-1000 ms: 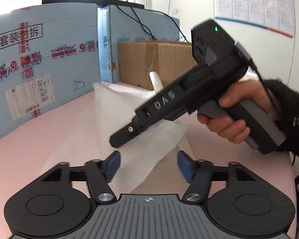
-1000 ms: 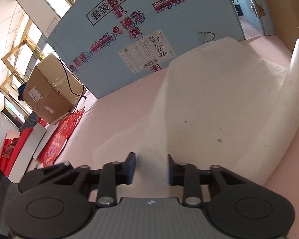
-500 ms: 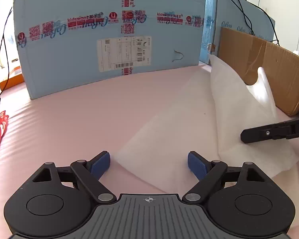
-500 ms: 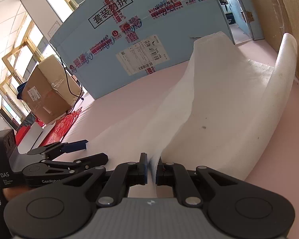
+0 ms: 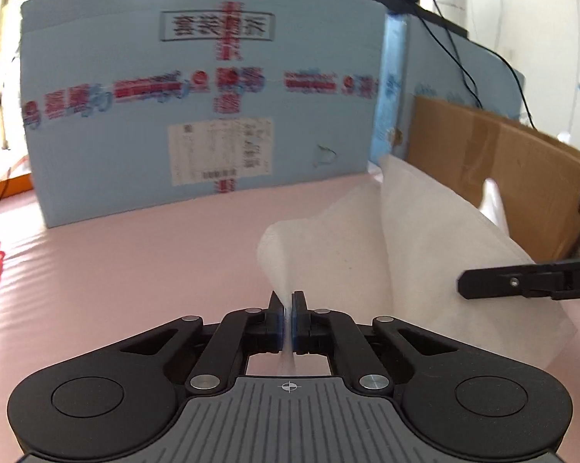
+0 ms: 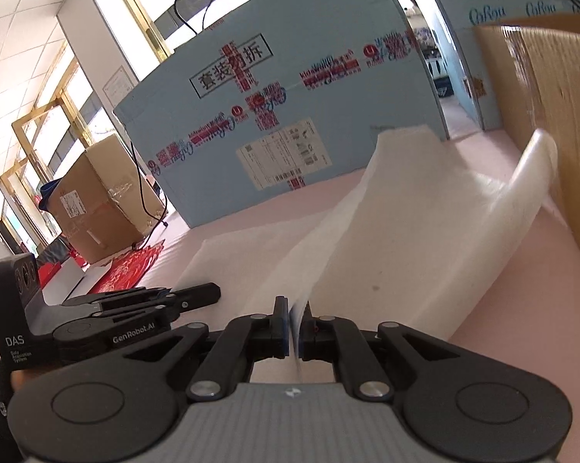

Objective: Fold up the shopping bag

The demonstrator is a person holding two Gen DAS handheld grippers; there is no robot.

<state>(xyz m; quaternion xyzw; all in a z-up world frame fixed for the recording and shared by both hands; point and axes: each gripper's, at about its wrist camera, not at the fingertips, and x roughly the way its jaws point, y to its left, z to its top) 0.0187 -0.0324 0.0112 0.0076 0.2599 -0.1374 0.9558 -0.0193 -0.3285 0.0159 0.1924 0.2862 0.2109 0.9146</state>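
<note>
The white non-woven shopping bag point(image 5: 348, 239) lies on the pink tabletop point(image 5: 135, 262), its near part lifted off the surface. My left gripper point(image 5: 288, 310) has its jaws closing, the pads pinching a thin sliver of the bag's near left edge. In the right wrist view my right gripper point(image 6: 297, 318) also has its jaws closing on the bag point(image 6: 406, 239), whose edge stands up between its pads. The bag's far end curls up against a brown box. The right gripper's tip point(image 5: 463, 283) shows at the bag's right side, and the left gripper point(image 6: 209, 293) sits low on the left.
A large blue printed carton point(image 5: 197, 115) stands across the back of the table. A brown cardboard box point(image 5: 502, 162) walls the right side. Red paper items point(image 6: 135, 266) lie beyond the table's left edge, near another brown carton point(image 6: 93, 208).
My left gripper swung left to face the bag's near edge, then shut on it. My right gripper closed on its edge and lifted it, raising the bag into a ridge.
</note>
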